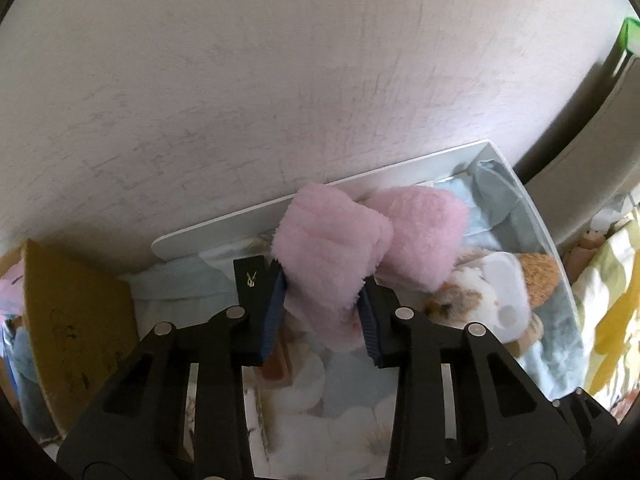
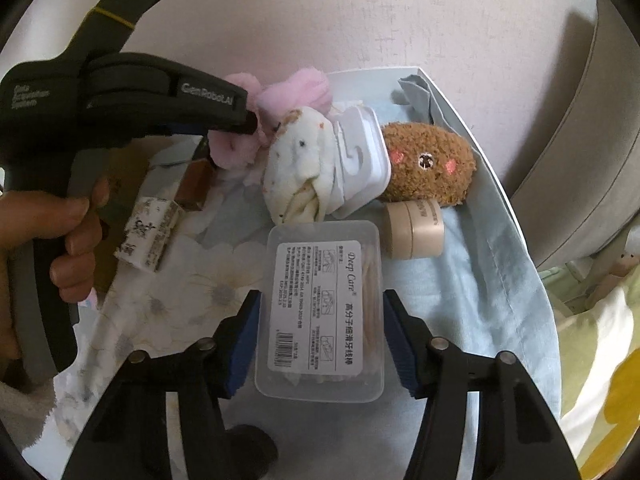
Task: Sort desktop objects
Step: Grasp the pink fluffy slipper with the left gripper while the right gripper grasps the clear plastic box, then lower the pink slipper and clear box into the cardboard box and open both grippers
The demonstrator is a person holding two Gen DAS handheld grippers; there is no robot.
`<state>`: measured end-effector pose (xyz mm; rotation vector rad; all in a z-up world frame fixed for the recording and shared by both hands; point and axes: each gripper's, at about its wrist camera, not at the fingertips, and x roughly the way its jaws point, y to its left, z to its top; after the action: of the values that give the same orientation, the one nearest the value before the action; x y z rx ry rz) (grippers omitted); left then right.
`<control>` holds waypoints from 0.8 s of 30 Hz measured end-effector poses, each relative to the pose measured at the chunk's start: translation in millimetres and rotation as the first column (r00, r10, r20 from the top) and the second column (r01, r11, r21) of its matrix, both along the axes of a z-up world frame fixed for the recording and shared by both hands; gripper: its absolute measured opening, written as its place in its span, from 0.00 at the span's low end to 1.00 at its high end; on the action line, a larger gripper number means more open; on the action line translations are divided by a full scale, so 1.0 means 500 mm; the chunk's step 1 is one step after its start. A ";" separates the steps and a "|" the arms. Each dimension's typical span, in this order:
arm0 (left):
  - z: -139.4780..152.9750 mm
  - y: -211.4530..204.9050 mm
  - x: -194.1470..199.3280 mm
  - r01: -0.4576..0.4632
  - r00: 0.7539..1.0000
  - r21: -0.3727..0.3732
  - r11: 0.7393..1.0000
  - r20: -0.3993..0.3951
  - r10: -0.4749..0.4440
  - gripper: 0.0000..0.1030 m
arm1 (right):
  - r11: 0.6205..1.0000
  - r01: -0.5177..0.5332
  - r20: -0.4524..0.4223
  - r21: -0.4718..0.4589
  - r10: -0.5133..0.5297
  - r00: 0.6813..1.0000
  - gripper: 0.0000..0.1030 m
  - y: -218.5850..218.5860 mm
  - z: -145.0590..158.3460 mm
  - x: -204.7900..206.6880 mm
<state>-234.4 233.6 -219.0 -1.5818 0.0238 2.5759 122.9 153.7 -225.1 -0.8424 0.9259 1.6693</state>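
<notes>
Pink plush toy (image 1: 332,256) hung pinched in my left tongs (image 1: 322,300), raised over the white tray (image 1: 224,224) by the wall. My right tongs (image 2: 320,340) gripped a clear floss-pick box (image 2: 320,312) labelled Deep Care, its sides touching both pads. Beyond it in the tray lay a white spotted plush (image 2: 300,168), a white plastic holder (image 2: 360,160), a brown plush (image 2: 428,164) and a beige jar (image 2: 416,229) on pale blue cloth (image 2: 492,280).
</notes>
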 end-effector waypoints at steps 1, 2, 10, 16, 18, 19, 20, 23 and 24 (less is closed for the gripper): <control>0.008 -0.001 0.006 0.003 1.000 0.000 1.000 -0.005 -0.003 0.30 | 1.000 0.001 0.001 0.004 -0.001 1.000 0.53 -0.003 0.005 0.000; 0.016 -0.002 0.011 0.007 1.000 0.000 1.000 -0.009 -0.007 0.30 | 1.000 0.002 0.003 0.010 -0.002 1.000 0.53 -0.007 0.010 0.001; 0.105 -0.026 0.069 0.007 1.000 0.041 0.999 -0.016 -0.007 0.30 | 0.998 0.019 -0.013 0.061 -0.018 1.000 0.53 -0.036 0.076 0.002; 0.171 -0.082 0.136 0.022 0.999 0.066 0.998 -0.031 -0.020 0.30 | 0.994 0.028 -0.016 0.101 -0.027 1.000 0.53 -0.030 0.157 -0.013; 0.202 -0.099 0.136 0.023 0.999 0.076 0.997 -0.038 -0.020 0.30 | 0.993 0.018 -0.012 0.115 -0.017 1.000 0.53 -0.032 0.179 -0.031; 0.220 -0.115 0.144 0.022 0.999 0.084 0.996 -0.048 -0.018 0.30 | 0.993 0.017 -0.012 0.119 -0.015 1.000 0.53 -0.030 0.188 -0.038; 0.239 -0.132 0.153 0.018 0.998 0.094 0.995 -0.061 -0.012 0.30 | 0.993 0.009 -0.020 0.121 -0.007 1.000 0.53 -0.030 0.203 -0.045; 0.274 -0.169 0.168 0.010 0.997 0.111 0.994 -0.075 -0.001 0.30 | 0.992 -0.003 -0.036 0.129 0.008 0.999 0.53 -0.033 0.229 -0.066; 0.293 -0.188 0.180 0.006 0.997 0.115 0.993 -0.080 0.003 0.30 | 0.991 -0.016 -0.036 0.134 0.021 0.999 0.53 -0.037 0.240 -0.076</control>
<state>-144.2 139.6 -72.6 -1.4381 -0.1146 2.5874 84.9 135.1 -105.0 -0.7339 0.8235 1.7481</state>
